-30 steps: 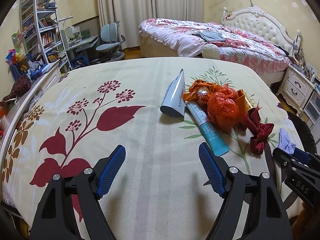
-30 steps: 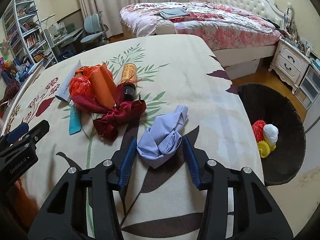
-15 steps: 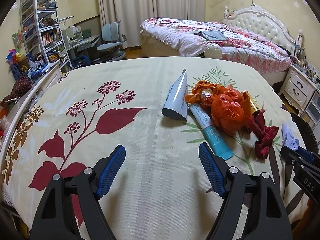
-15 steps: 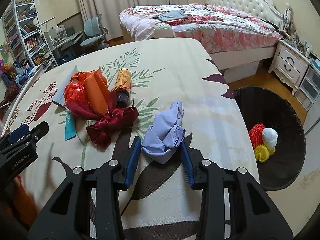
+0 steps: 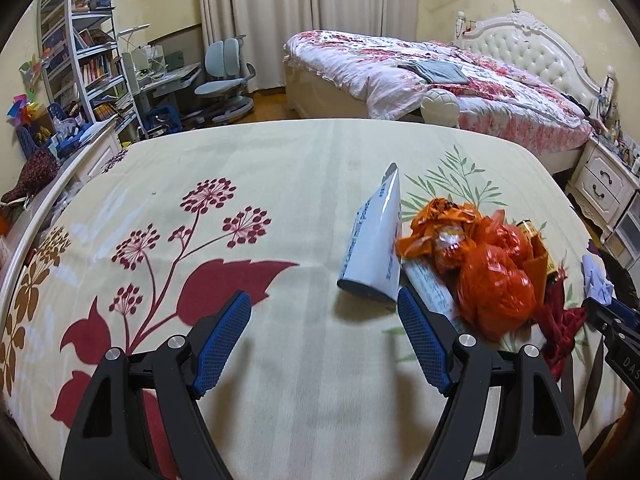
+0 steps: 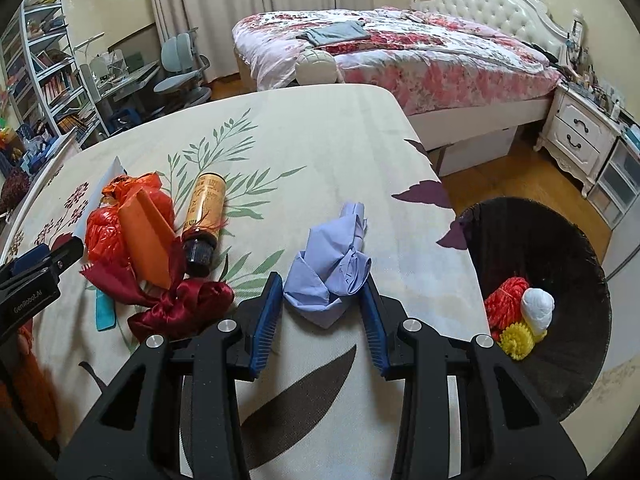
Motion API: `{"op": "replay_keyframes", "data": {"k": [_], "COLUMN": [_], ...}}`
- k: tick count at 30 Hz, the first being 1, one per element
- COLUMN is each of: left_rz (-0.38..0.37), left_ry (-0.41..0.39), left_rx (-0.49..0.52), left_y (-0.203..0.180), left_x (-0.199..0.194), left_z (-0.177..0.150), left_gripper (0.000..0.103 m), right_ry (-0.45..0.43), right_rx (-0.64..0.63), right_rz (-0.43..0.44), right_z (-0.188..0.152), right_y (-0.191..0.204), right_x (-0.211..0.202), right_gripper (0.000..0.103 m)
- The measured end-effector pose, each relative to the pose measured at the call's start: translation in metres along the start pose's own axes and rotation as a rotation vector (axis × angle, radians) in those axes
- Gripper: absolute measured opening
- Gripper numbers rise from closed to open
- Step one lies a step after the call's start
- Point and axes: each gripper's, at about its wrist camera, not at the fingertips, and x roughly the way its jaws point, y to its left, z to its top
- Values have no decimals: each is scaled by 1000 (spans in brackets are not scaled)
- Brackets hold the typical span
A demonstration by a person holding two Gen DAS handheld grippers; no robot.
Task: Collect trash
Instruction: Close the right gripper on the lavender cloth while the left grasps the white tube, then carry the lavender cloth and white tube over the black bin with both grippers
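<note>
Lilac crumpled paper sits between the blue pads of the right gripper, whose jaws have narrowed onto it — both pads press its sides, and its lower tip rests on the floral bedspread. Just right of that, off the bed's edge, the black bin holds a red ball, a white ball and a yellow one; its far side is cut off by the lens rim.

To the left lies the rest of the pile: an orange plastic bag, an orange card across it, an amber bottle and a dark red ribbon. A teal tube is mostly hidden under them.

The left gripper hovers over bare bedspread with its jaws wide and nothing between them — a white tube lies just beyond its right finger, which covers the tube's near corner. The printing on the tube is too small to read.
</note>
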Motion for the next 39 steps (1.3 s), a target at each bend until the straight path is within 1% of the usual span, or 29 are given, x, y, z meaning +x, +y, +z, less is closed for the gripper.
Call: {"op": "replay_keyframes", "data": {"k": [9, 10, 11, 12, 14, 15, 17, 20, 25, 34, 39], "left_rz": [-29, -38, -45, -51, -71, -80, -96, -109, -113, -113, -138], "left_ry": [25, 29, 33, 41, 59, 67, 65, 57, 43, 11, -11], "left_rx": [21, 21, 22, 25, 30, 32, 32, 31, 29, 6, 16], "left_y": [-4, -4, -3, -4, -3, -3, -2, 0, 1, 3, -7], "left_x": [18, 19, 20, 22, 25, 26, 24, 20, 11, -19, -41], "left_z": [16, 17, 18, 18, 16, 16, 14, 12, 10, -7, -18], "left_gripper": [76, 73, 65, 62, 46, 43, 31, 22, 17, 17, 17], "right_ry": [0, 0, 0, 0, 0, -1, -2, -4, -7, -28, -46], "right_rx": [-8, -8, -10, -11, -13, -15, -17, -16, -10, -2, -1], "right_rz": [0, 0, -1, -2, -4, -5, -8, -9, -6, 6, 4], "right_z": [9, 9, 10, 10, 12, 12, 13, 13, 9, -8, -23], "right_y": [1, 1, 1, 1, 2, 3, 4, 5, 5, 3, 0], "right_x": [7, 7, 7, 7, 9, 9, 10, 10, 7, -15, -34], "right_gripper": [38, 38, 38, 38, 38, 38, 38, 38, 38, 38, 38]}}
